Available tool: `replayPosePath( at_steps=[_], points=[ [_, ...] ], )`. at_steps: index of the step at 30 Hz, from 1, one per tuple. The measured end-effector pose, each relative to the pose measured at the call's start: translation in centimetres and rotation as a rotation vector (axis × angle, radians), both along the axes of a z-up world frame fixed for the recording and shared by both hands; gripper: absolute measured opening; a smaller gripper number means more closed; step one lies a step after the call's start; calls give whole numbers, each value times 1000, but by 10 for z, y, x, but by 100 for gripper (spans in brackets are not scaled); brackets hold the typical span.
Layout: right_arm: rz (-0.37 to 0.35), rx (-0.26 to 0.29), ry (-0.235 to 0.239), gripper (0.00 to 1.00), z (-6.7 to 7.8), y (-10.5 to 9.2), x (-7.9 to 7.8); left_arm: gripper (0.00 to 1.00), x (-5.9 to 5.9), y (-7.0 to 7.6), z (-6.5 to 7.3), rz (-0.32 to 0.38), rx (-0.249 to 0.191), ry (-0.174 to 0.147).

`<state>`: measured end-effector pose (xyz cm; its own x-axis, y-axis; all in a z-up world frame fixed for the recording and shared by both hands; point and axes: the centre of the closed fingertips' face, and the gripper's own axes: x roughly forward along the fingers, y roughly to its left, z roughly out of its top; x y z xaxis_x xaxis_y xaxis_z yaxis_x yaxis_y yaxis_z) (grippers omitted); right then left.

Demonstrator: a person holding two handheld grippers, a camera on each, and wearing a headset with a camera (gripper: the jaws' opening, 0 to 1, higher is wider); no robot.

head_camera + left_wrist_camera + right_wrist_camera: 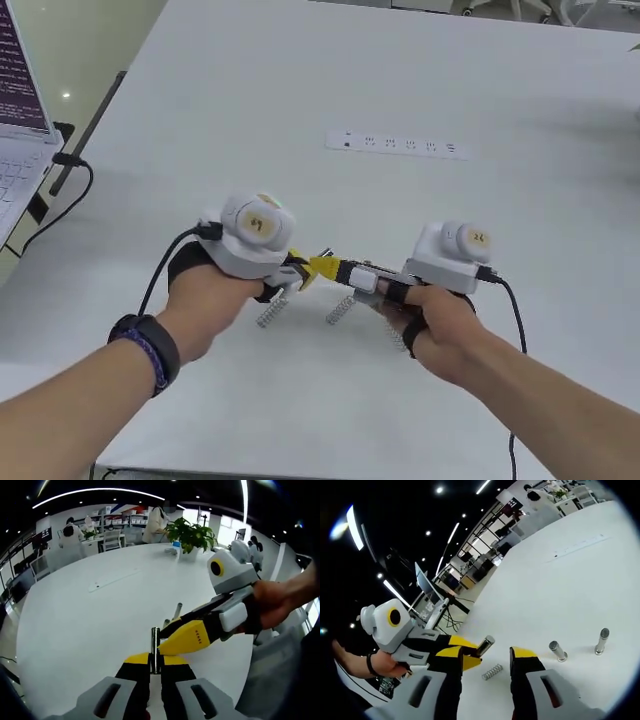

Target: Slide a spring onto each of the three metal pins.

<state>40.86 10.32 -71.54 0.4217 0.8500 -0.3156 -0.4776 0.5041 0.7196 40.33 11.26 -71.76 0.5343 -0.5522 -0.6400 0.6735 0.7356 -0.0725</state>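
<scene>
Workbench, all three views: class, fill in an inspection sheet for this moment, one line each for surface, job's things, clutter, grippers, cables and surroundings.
Surface: white table, bare around the work.
Job's things: held pin bare; two standing pins bare; springs lying loose on the table.
Clutter: power strip; laptop at the table's edge.
Grippers: left gripper jaws shut on the held pin; right gripper jaws open, holding nothing.
Cables: black cable by the laptop; gripper leads.
Surroundings: open office, potted plant, people at desks.
</scene>
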Motion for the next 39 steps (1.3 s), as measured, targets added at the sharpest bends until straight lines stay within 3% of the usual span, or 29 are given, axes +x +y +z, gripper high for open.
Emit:
replayPosePath(
  at_steps=[16,26,39],
  points=[
    [-39,61,13,12,10,3,6,0,-4,-8,9,-35,3,-26],
    [-46,85,35,10,15,3,6,0,-5,-7,13,-38,-2,-41],
    [-27,90,20,6,30,5,3,0,-5,-8,18,-41,-11,-62]
  ],
)
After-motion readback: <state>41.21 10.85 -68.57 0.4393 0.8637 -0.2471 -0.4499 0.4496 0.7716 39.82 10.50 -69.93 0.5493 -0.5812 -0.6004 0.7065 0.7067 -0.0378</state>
